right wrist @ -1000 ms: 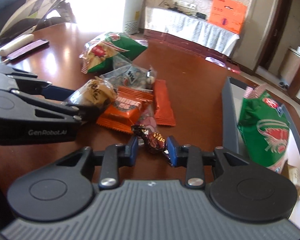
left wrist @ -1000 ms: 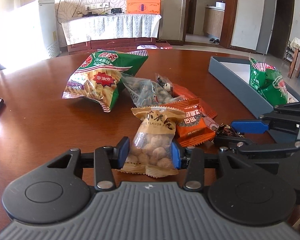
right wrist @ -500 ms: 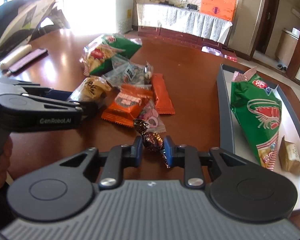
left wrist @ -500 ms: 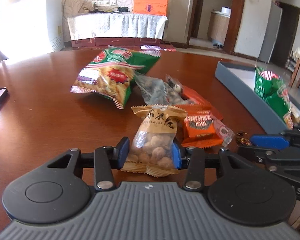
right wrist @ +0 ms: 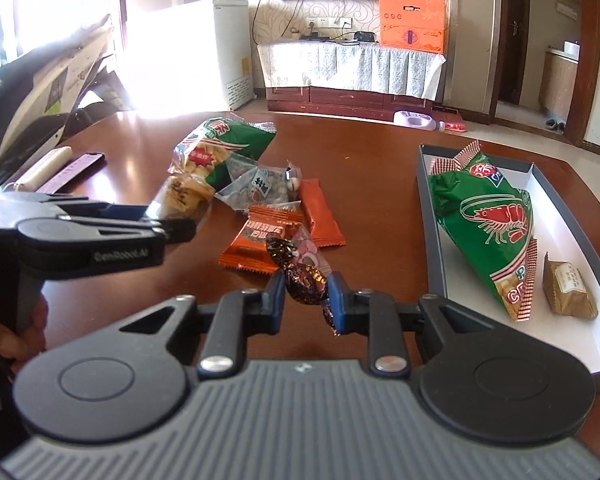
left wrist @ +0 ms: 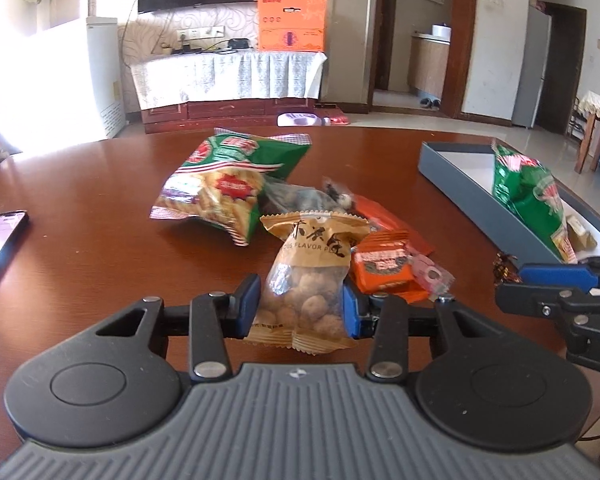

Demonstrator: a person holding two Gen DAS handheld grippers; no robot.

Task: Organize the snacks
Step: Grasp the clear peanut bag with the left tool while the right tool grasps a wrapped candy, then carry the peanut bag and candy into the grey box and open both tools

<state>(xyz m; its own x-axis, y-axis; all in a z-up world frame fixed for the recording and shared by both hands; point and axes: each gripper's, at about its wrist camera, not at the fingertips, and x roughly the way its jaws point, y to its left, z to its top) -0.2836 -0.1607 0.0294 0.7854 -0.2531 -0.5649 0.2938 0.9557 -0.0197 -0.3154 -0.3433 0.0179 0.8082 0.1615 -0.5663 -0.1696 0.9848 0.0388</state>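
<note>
My left gripper point(left wrist: 300, 306) is clenched on a tan packet of coated peanuts point(left wrist: 310, 280), its blue pads pressing the clear lower half from both sides, and the packet stands upright above the brown desk point(left wrist: 100, 248). My right gripper point(right wrist: 306, 298) grasps a dark brown twist-wrapped candy point(right wrist: 302, 276); one twisted end points up and to the left, and the other sticks out below the right pad.

The loose snacks lie in a cluster on the desk ahead of both grippers. Farthest back is a large green bag of crackers point(left wrist: 228, 176) with a clear bag of dark seeds point(right wrist: 260, 188) against its near edge. An orange snack packet point(right wrist: 260, 244) lies flat closer to me, a long orange bar point(right wrist: 320, 216) is just beside it on the right, and a small pink-wrapped sweet point(right wrist: 310, 254) touches the packet's near corner, right behind the candy I hold.

To the right stands a grey box point(right wrist: 430, 232) with a white floor. A green prawn-cracker bag point(right wrist: 488, 224) leans inside it, along with a small tan wrapped cake point(right wrist: 568, 290) near its right wall.

On the far left of the desk a phone point(left wrist: 0, 244) lies flat, well apart from the snacks. A rolled white item point(right wrist: 44, 168) and a purple strip point(right wrist: 74, 168) rest side by side there too.
</note>
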